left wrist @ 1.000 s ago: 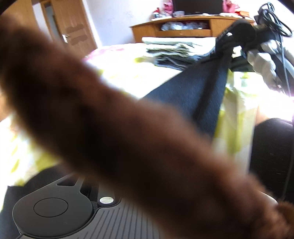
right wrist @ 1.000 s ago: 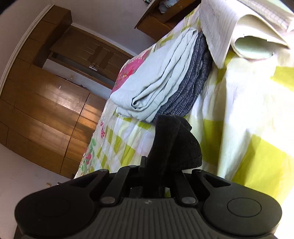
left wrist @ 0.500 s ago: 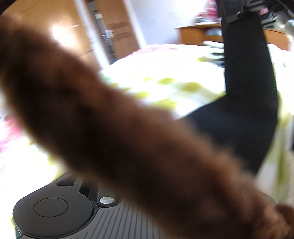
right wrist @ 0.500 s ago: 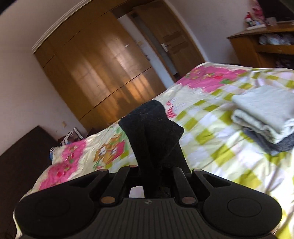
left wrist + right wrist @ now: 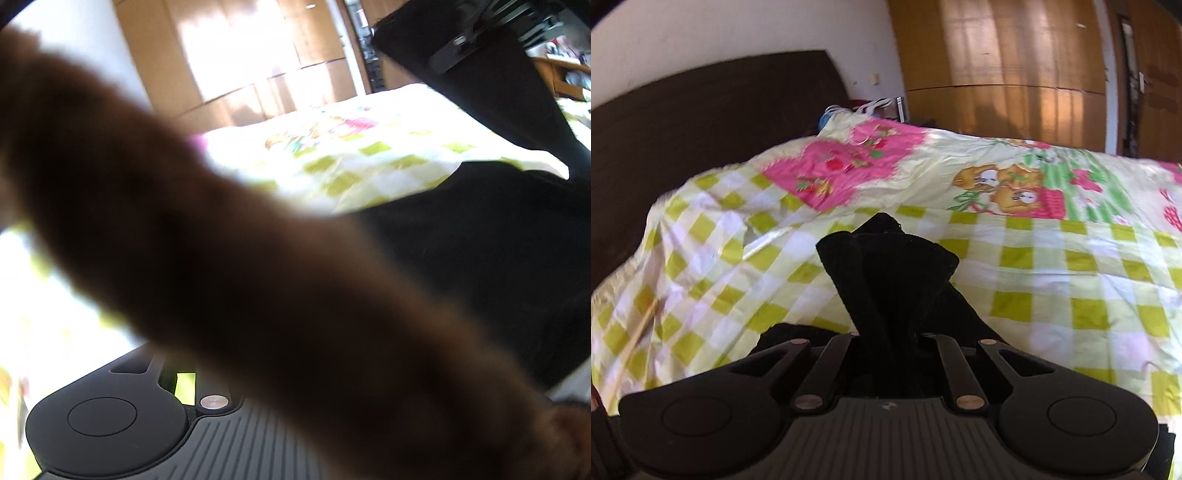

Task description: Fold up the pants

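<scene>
Pants (image 5: 890,280) swung toward headboard (image 5: 701,122), apparently still clamped.

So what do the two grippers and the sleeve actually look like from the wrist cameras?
Both are matte black plastic. The right gripper has a ribbed body, two round side discs, slim linkage bars and copper-coloured pins. The left gripper shows the same ribbing, one disc and a silver pin; a fuzzy brown sleeve hides the rest.

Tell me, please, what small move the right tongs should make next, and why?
Probably lower the right tongs toward the checked bedsheet: they are shut on a bunched fold of the black pants, which hangs lifted above the sheet, not laid flat.
</scene>
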